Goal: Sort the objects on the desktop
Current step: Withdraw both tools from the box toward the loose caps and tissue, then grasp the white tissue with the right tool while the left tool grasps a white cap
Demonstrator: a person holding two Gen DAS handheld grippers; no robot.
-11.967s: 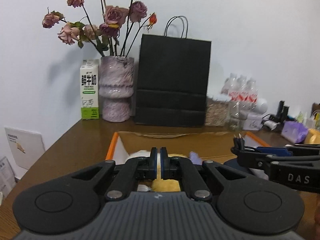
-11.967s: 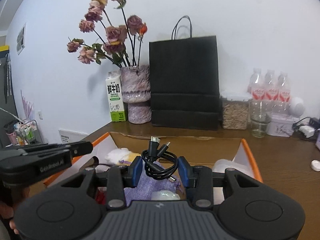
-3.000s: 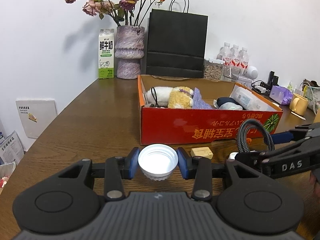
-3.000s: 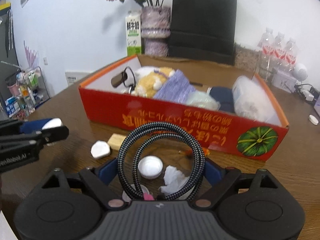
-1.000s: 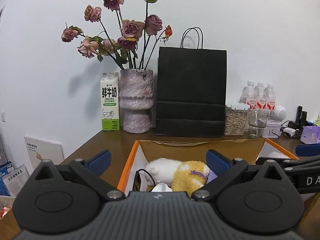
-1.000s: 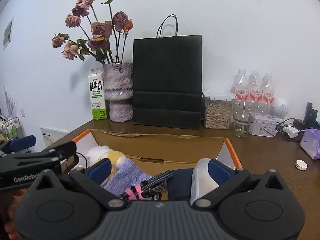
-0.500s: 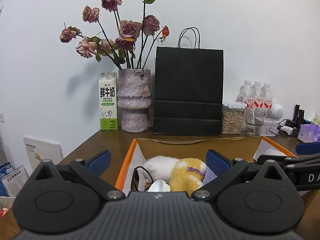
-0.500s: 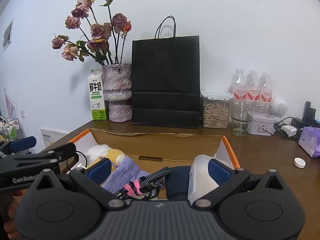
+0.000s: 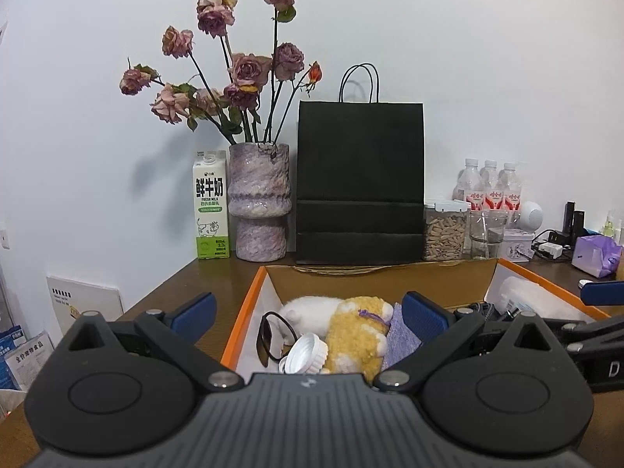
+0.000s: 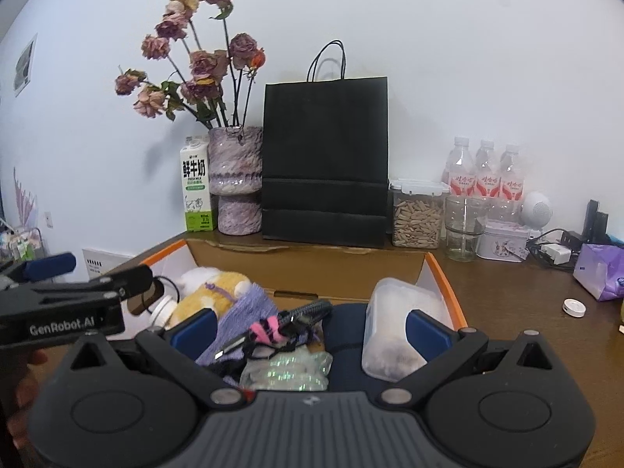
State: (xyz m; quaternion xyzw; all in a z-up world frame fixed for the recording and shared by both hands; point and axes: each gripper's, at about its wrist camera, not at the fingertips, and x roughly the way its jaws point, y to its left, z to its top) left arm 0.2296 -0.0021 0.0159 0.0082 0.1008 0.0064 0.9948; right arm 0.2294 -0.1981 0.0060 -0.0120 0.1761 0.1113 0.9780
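The left hand-held gripper (image 9: 308, 316) hangs over the near left end of an orange-rimmed cardboard box (image 9: 249, 304) on a brown wooden tabletop (image 9: 210, 284), its 2 blue-padded jaws spread wide and holding nothing. Below it inside the box a white plastic lid (image 9: 306, 353) lies tilted, touching a pair of dark sunglasses (image 9: 269, 337) on one side and a yellow and white plush toy (image 9: 351, 327) on the other. The right hand-held gripper (image 10: 310, 325) hovers over the middle of the same box, jaws also spread and empty. Under it a braided cable (image 10: 300, 314) bound with a pink tie rests on a purple knitted cloth (image 10: 245, 312), beside a clear plastic container (image 10: 394, 327). Behind the box stand a milk carton (image 9: 210, 204), a vase of dried roses (image 9: 259, 202) and a black paper bag (image 9: 358, 191).
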